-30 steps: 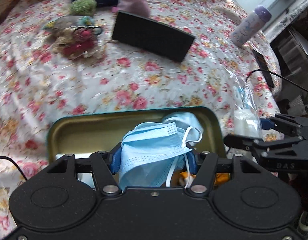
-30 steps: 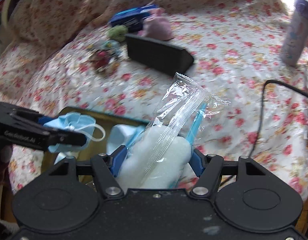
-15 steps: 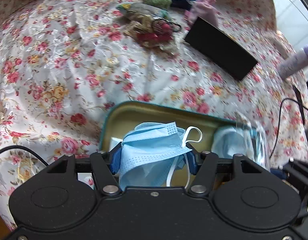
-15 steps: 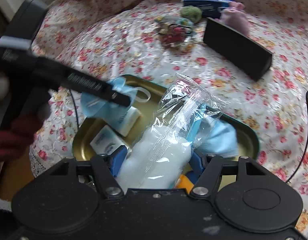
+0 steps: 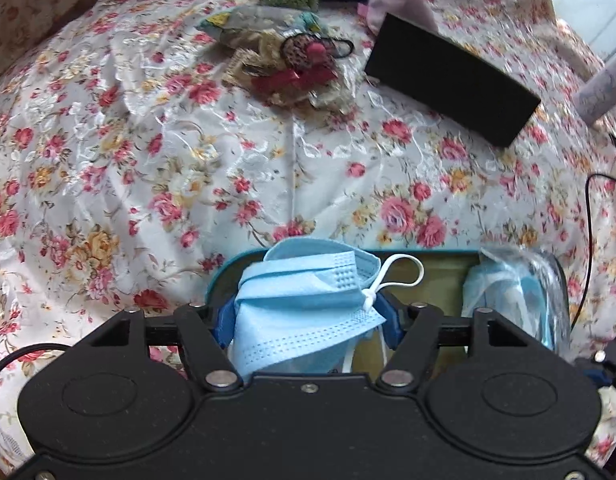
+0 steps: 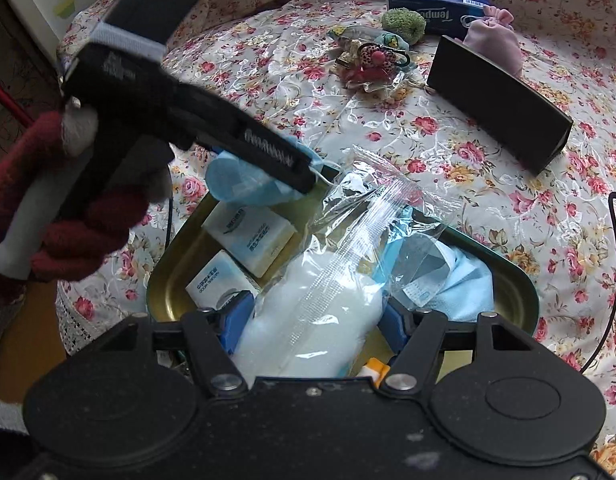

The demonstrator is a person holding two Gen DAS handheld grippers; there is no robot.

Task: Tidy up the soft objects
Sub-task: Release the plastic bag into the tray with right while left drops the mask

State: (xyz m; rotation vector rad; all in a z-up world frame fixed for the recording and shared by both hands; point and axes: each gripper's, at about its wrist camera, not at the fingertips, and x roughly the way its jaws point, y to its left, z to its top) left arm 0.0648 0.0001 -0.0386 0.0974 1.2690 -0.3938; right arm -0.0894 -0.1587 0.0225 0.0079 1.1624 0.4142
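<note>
Mask (image 5: pixel 303 304) hanging over tin (image 5: pixel 436 264), I'm easing left tongs (image 5: pixel 308 316) apart; right tongs (image 6: pixel 314 320) clamping plastic packet (image 6: pixel 320 312), lowering gently

One tin tray (image 6: pixel 520 280) served as landmark. Inside it lay two white tissue packs (image 6: pixel 247 236). One blue face mask (image 5: pixel 303 304) and one clear plastic packet (image 6: pixel 328 304) hung over it. Beyond the tray were one black case (image 6: pixel 500 104), one blue box (image 6: pixel 432 10), one green pom-pom (image 6: pixel 404 22) and one pink pouch (image 6: pixel 496 42).
</note>
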